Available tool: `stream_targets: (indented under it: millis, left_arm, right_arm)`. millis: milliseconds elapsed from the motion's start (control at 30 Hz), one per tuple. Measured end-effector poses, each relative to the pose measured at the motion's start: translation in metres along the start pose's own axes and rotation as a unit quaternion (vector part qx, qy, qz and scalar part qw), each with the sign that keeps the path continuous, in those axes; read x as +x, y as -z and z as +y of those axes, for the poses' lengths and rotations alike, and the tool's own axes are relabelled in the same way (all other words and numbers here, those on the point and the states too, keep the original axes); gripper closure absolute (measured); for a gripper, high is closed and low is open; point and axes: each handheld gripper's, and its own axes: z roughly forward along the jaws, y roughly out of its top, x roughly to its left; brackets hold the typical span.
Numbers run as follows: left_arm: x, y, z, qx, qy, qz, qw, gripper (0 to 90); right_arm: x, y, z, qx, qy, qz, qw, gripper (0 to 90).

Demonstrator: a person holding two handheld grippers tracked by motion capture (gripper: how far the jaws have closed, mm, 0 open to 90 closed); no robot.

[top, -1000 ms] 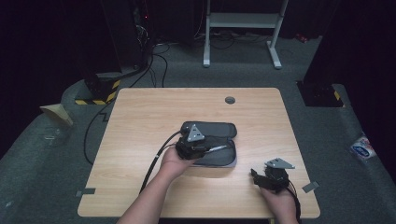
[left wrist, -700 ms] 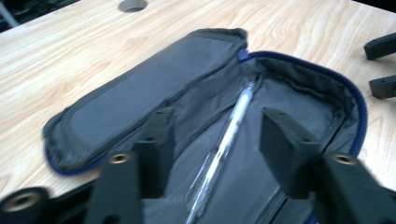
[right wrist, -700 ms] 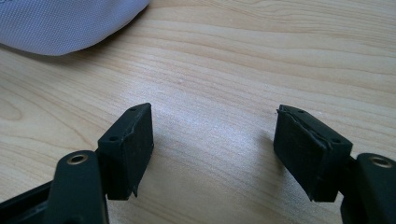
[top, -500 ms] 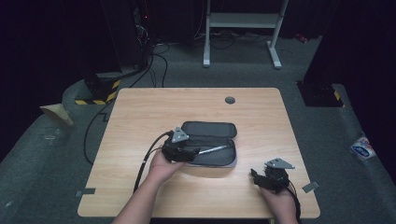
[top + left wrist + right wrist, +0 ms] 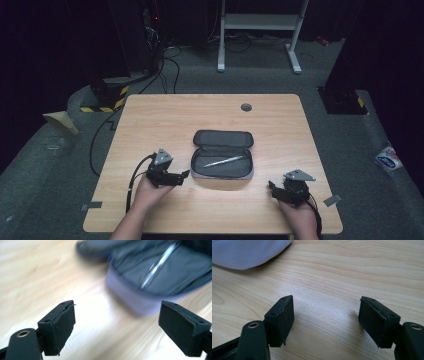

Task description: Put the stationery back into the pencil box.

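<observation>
one open case (image 5: 222, 155), one pen (image 5: 223, 161), two grippers

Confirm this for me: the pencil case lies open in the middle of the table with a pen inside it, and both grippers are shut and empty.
One thing is wrong: the grippers are open, not shut. Each gripper view shows its jaws spread apart over bare wood, left gripper and right gripper alike, both empty. The rest stands: in the high view the pencil case lies open mid-table with the pen inside.

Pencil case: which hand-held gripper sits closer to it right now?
Left. The left hand-held gripper is just off the open pencil case at its near-left corner, jaws open. The right hand-held gripper sits farther off, past its near-right corner, also open.
</observation>
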Motion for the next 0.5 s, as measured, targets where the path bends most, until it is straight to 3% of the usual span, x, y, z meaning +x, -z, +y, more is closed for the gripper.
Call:
stream_targets:
  millis: [133, 233, 267, 400, 500]
  left_arm:
    - [0.011, 0.005, -0.030, 0.034, 0.019, 0.022, 0.9990, 14.2]
    - [0.014, 0.010, -0.047, 0.053, 0.013, 0.045, 0.9974, 14.3]
    - [0.014, 0.013, -0.053, 0.050, 0.007, 0.055, 0.9973, 13.8]
    - [0.016, 0.026, -0.069, 0.021, 0.024, 0.070, 0.9971, 14.4]
    - [0.012, 0.028, -0.072, 0.018, 0.028, 0.081, 0.9961, 15.5]
  right_arm:
    - [0.000, 0.000, 0.000, 0.000, 0.000, 0.000, 1.0000, 28.2]
    - [0.000, 0.000, 0.000, 0.000, 0.000, 0.000, 1.0000, 28.2]
    - [0.000, 0.000, 0.000, 0.000, 0.000, 0.000, 1.0000, 28.2]
    - [0.000, 0.000, 0.000, 0.000, -0.001, -0.001, 1.0000, 28.3]
    - [0.000, 0.000, 0.000, 0.000, 0.000, -0.001, 1.0000, 28.2]
